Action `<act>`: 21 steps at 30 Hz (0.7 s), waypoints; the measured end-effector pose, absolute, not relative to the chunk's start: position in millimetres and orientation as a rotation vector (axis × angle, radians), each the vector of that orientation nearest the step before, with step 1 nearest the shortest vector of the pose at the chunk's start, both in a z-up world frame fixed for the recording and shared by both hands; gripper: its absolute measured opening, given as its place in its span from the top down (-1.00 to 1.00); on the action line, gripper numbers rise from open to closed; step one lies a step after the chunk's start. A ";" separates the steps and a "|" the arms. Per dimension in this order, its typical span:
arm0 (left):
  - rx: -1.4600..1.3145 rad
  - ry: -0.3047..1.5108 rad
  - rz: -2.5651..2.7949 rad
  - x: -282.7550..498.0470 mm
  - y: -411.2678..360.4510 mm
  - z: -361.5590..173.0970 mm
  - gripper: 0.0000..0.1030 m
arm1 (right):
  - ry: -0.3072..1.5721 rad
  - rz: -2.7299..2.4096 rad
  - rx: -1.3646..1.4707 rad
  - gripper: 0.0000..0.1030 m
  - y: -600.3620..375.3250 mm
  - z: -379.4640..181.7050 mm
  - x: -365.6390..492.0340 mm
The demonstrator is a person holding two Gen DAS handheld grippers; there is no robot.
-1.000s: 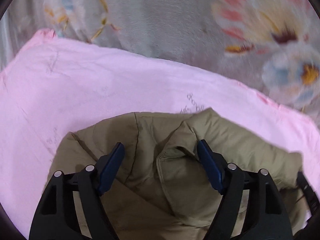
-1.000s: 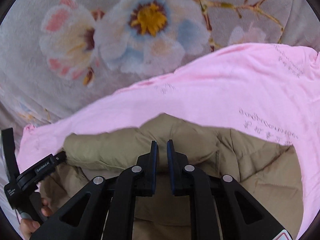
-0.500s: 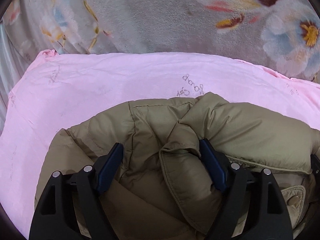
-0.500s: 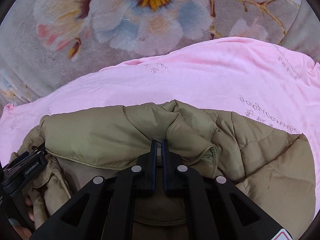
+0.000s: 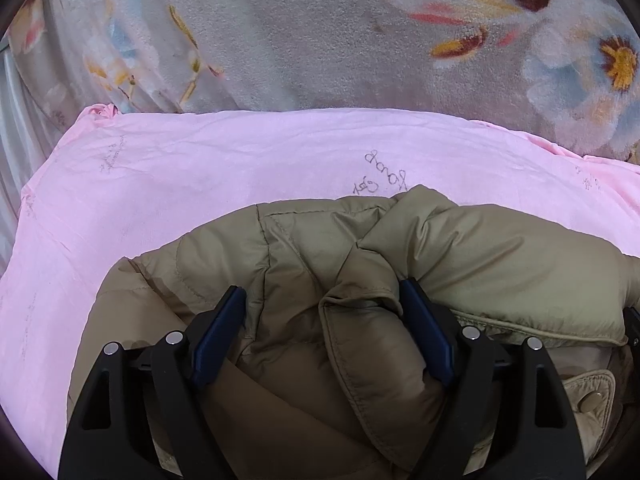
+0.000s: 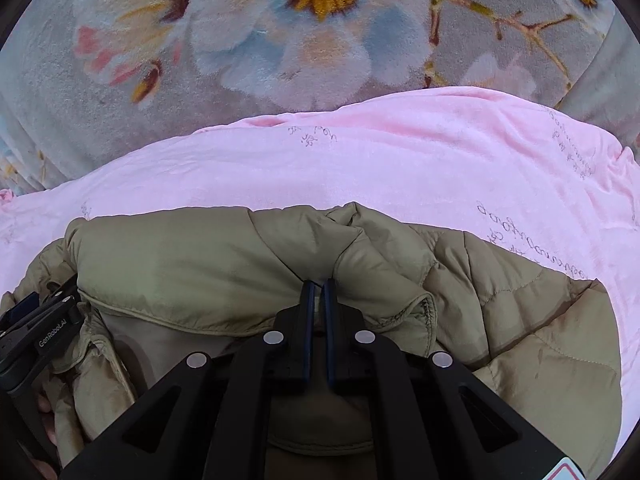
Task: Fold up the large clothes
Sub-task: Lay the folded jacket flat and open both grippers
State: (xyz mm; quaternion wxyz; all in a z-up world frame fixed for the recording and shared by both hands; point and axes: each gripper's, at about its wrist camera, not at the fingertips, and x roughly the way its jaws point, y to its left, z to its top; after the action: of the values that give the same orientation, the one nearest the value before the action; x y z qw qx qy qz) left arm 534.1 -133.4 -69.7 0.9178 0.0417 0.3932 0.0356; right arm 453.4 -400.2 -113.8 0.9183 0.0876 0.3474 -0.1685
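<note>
**Olive puffer jacket bunched on the pink sheet, one gripper pinching, one spread wide**

The right gripper (image 6: 319,286) had its jaws drawn almost together, pinching a ridge of the olive puffer jacket (image 6: 500,320) where a folded-over panel met the quilted body; a thin sliver of fabric showed between the blue pads (image 6: 307,320); the gripper pointed downward into the cloth. The left gripper (image 5: 324,300) stood with its jaws wide apart, its blue pads (image 5: 218,332) resting at either side of a raised fold of the jacket (image 5: 304,264), the padding bulging up between them; I could not make out that they squeezed it. In the right wrist view, the left gripper's black body (image 6: 36,340) poked in at the left edge, close against the jacket's hem, with a bit of the person's hand (image 6: 44,408) below it.

Outward from both grippers, the jacket lay crumpled in a heap, a smooth puffy panel folded across its quilted part; a flap with a snap button (image 5: 592,400) sat at the lower right of the left wrist view. The jacket rested on a pink sheet (image 5: 200,168) printed with faint handwriting-like script; the sheet spread well beyond the jacket on all far sides. Beyond the sheet lay a grey plush blanket (image 6: 100,112) patterned with large pale flowers with yellow centres.
</note>
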 end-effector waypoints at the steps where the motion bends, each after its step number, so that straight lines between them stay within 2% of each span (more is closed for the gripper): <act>1: 0.087 0.808 0.073 534.1 -133.4 -69.7 -0.52 | 0.715 -0.347 0.181 0.94 -400.2 -113.9 453.8; 3: 0.087 0.807 0.076 533.9 -133.1 -69.5 -0.53 | 0.709 -0.340 0.194 0.94 -402.0 -113.2 452.2; 6: 0.071 0.805 0.095 532.2 -128.4 -67.3 -0.67 | 0.672 -0.311 0.251 0.93 -409.3 -109.2 442.2; 11: -0.123 0.831 -0.026 481.4 -81.4 -44.6 -0.70 | 0.623 -0.246 0.383 0.74 -411.8 -88.7 377.6; 14: -0.145 0.822 -0.066 423.4 -49.7 -31.6 -0.84 | 0.606 -0.232 0.381 0.51 -396.5 -73.8 315.6; 16: -0.150 0.840 -0.072 381.1 -22.8 -31.7 -0.84 | 0.576 -0.257 0.375 0.11 -388.2 -67.8 259.4; 21: -0.164 0.886 -0.030 293.8 43.2 -42.9 -0.84 | 0.551 -0.321 0.379 -0.14 -370.8 -72.1 129.9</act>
State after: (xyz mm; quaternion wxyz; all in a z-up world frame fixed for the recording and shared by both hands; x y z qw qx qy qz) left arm 293.8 43.2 -42.9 0.9002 -0.0793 0.4280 -0.0145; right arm 129.9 -370.8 -72.1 0.9320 0.1854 0.2691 -0.1566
